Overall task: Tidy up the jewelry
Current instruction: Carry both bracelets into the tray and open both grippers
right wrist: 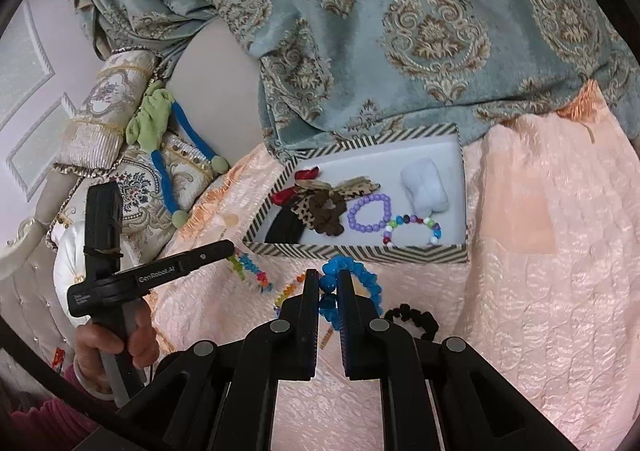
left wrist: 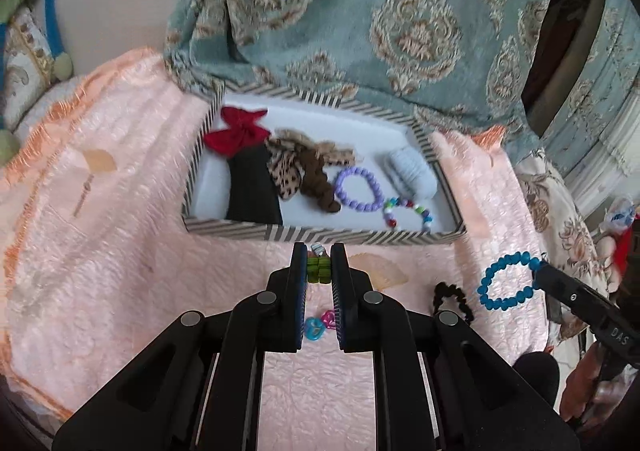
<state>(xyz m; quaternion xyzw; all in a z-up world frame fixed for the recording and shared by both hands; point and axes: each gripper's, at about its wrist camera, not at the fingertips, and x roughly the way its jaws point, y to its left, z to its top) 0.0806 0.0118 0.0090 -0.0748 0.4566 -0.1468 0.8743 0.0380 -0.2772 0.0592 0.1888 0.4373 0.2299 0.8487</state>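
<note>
Nearest the left wrist camera, the left gripper (left wrist: 319, 265) is seen with its jaws drawn narrow onto a small stack of green beads (left wrist: 319, 270), part of a colourful bead string (right wrist: 250, 269) that trails below the fingers in the right wrist view. It is probably pinched at one spot so that the rest can hang free and be lowered in without snagging. Under the fingers, two small plastic rings (left wrist: 319, 325), one blue and one pink, are left lying on the pink quilt (left wrist: 120, 235).

The right gripper (right wrist: 329, 285) is likewise closed narrowly, on the blue bead bracelet (left wrist: 507, 283), which is held by its rim so the loop stays open and hangs clear of the quilt. Just beside it a black hair tie (left wrist: 452, 299) lies on the quilt, not yet gathered.

Beyond both grippers, the striped box (left wrist: 320, 235) is set with its near wall facing them, presumably as the collecting place. Inside it lie a purple bracelet (left wrist: 359, 189) and a multicoloured bracelet (left wrist: 408, 213), touching or nearly so, with a brown leopard-print bow (left wrist: 308, 167), a red bow (left wrist: 236, 131), a black cloth item (left wrist: 252, 191) and a white wrapped roll (left wrist: 412, 171). The bracelets are grouped toward the right, so the held pieces seem meant to go there.

Farthest back, a blue patterned curtain (left wrist: 380, 19) hangs behind the box.
</note>
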